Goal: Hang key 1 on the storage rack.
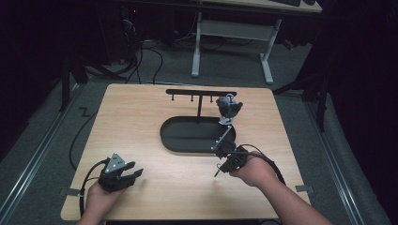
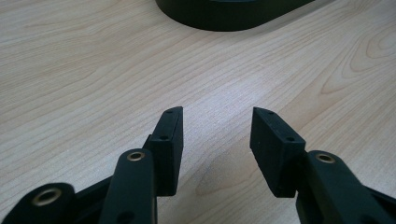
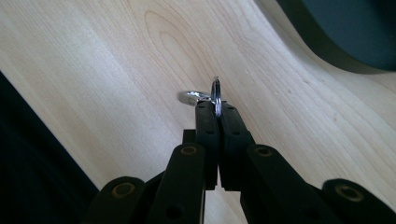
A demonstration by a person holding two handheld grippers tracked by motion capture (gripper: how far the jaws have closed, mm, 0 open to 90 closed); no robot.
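right gripper (image 3: 217, 106) pinches silver key ring (image 3: 215, 91) above table (image 3: 116, 70); left gripper (image 2: 215, 122) spread, holding nothing.

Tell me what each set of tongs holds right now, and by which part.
The right tongs are shut on a metal key ring, pinched at its lower edge, ring standing edge-on above the tips. The left tongs are open and hold nothing.

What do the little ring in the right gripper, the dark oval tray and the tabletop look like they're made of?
Key ring: looks like polished metal, silvery with bright glints, pinched in the right gripper. Tray: matte black, smooth, no shine; painted metal or plastic, hard to say. Table: pale wood grain with knots, very even, so possibly laminate rather than solid wood.
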